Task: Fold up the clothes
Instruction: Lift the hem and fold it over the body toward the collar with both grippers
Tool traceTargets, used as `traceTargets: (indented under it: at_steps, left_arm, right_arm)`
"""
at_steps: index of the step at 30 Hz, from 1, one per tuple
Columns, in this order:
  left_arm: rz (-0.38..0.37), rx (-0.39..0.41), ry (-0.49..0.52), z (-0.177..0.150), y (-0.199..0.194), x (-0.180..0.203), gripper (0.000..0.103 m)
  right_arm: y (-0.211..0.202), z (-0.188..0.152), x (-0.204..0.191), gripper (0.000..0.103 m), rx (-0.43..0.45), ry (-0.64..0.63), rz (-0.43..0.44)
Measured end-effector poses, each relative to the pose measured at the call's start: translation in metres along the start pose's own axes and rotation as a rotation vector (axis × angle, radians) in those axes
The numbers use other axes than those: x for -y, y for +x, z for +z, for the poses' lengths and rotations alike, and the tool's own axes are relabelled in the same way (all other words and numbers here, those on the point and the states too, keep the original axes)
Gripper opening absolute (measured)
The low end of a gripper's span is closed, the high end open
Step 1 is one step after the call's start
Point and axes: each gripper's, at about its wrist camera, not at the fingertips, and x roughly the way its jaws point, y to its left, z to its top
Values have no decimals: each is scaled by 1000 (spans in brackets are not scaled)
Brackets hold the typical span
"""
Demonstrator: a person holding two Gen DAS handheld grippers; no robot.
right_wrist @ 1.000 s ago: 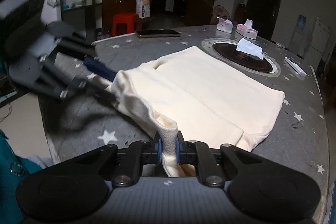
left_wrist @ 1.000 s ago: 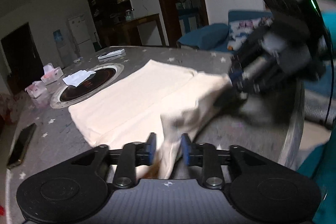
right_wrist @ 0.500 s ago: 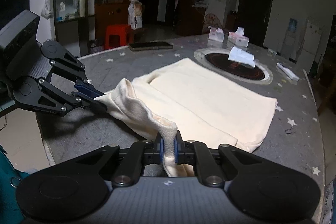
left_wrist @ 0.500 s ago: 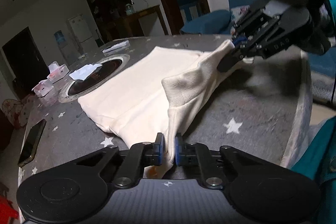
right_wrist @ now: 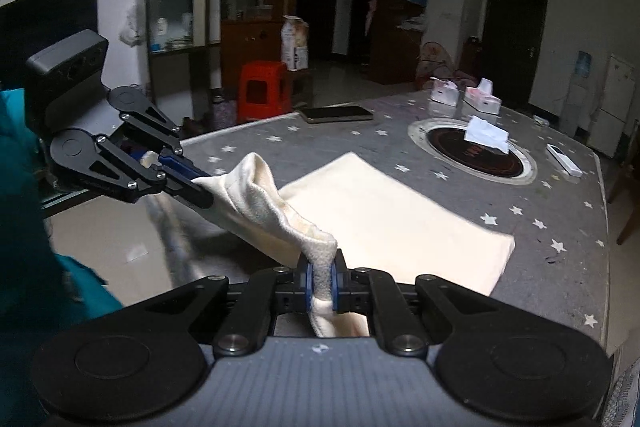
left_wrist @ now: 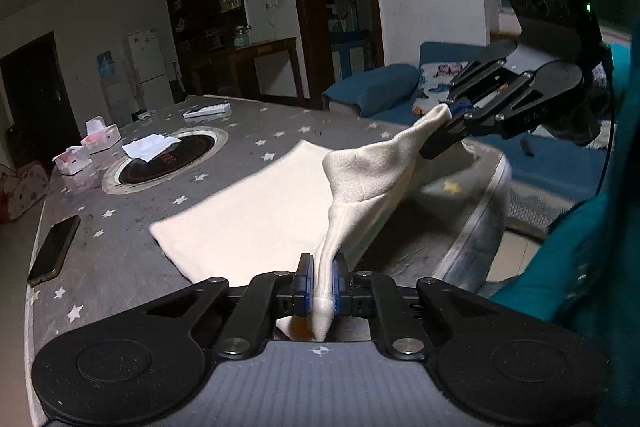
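Both grippers are clamped on the near edge of the cloth point(left_wrist: 256, 219): the left gripper point(left_wrist: 320, 285) pinches a bunched corner between its blue pads, and the right gripper point(right_wrist: 320, 285) has the other corner the same way, so that edge hangs lifted between them while the rest lies flat on the table point(left_wrist: 120, 263). Main risk I see is a slip, since each pinch only has a thin wad of soft fabric and any tug apart could pull it free. Also the lifted strip sags in the middle, so carrying it over unevenly would probably give a crooked, wrinkly fold. The far end could drag toward the tissue point(right_wrist: 486, 137) on the burner ring point(right_wrist: 472, 155), and the phone point(left_wrist: 54, 251) sits near that side too.
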Motion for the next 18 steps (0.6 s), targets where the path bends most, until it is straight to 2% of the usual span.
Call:
traceTargets:
  at_steps: [5, 11, 18]
  left_arm:
    - [23, 17, -26, 12, 5, -12, 10]
    - [47, 18, -19, 32, 36, -43, 10]
    - [95, -51, -13, 51, 103, -92, 9]
  right_arm:
    - [-1, 15, 4, 7, 11, -18, 1]
    - [25, 36, 40, 7, 8, -24, -22]
    - [92, 63, 105, 7, -49, -7, -46]
